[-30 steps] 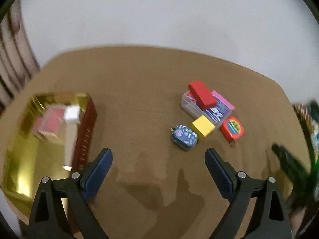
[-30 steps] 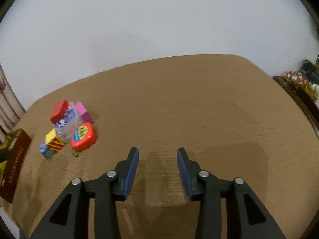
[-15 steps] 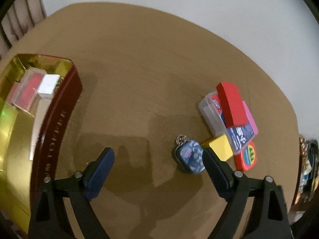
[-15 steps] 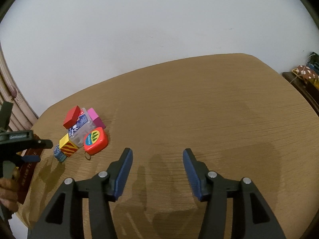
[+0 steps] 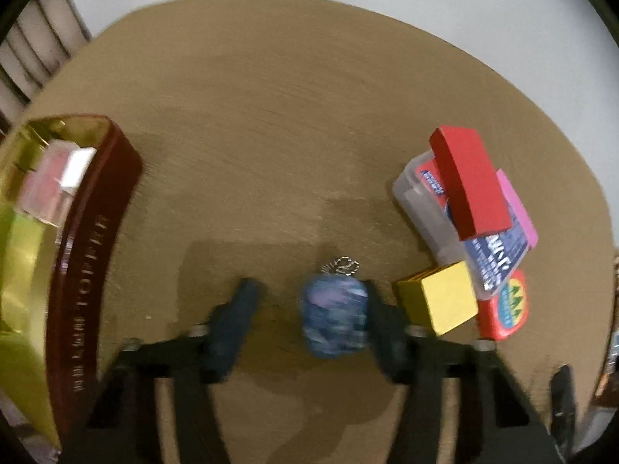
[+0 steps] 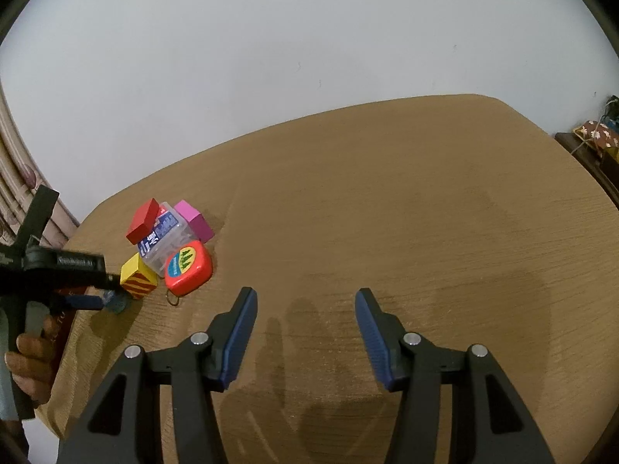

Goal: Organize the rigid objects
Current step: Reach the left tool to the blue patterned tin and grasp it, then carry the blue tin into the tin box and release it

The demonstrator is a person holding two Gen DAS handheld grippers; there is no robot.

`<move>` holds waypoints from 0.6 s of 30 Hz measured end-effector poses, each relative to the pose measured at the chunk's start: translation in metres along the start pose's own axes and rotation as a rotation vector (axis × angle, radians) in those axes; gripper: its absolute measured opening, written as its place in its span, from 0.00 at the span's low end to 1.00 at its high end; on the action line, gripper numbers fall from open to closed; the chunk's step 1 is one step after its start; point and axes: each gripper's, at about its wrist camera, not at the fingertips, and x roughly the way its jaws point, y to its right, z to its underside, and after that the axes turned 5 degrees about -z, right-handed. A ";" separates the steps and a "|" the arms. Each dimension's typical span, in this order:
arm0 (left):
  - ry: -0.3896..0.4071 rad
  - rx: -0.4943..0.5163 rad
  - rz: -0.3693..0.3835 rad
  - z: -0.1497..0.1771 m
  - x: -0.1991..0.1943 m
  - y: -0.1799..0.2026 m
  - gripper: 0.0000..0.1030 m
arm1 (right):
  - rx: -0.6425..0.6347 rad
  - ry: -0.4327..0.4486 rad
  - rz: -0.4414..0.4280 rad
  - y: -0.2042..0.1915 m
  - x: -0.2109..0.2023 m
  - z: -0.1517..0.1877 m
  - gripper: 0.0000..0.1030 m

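A small blue patterned tin (image 5: 335, 315) with a key chain lies on the brown table (image 5: 271, 116). My left gripper (image 5: 309, 301) is open around it, the right finger against the tin, the left finger apart. Beside it lie a yellow block (image 5: 445, 301), a clear plastic box (image 5: 456, 224), a red block (image 5: 470, 178) on that box, a pink block (image 5: 518, 208) and a red tape measure (image 5: 506, 309). My right gripper (image 6: 305, 301) is open and empty over bare table, right of this cluster (image 6: 170, 239).
A gold tin with a dark red wall (image 5: 89, 255) stands at the left with a few items inside. A curtain (image 6: 15, 178) hangs at the far left. A dark shelf (image 6: 595, 147) sits past the table's right edge.
My left gripper has moved forward and down to the blue tin, and its fingers have closed in from wide open. My right gripper has opened wider and barely moved.
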 end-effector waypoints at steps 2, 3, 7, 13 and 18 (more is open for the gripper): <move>0.015 0.022 0.005 0.002 -0.001 0.001 0.27 | 0.004 -0.002 -0.003 0.002 -0.002 0.000 0.52; 0.024 0.024 0.019 0.004 -0.003 -0.002 0.27 | 0.007 -0.001 -0.001 0.002 -0.002 0.001 0.52; 0.054 0.083 0.010 0.019 -0.015 -0.012 0.27 | 0.009 -0.005 0.000 0.004 -0.002 0.001 0.53; 0.121 0.135 0.023 0.048 -0.052 -0.010 0.27 | 0.011 -0.016 0.004 0.006 0.001 -0.001 0.53; 0.173 0.115 0.044 0.065 -0.095 -0.040 0.27 | 0.006 -0.037 0.022 0.005 0.006 -0.001 0.53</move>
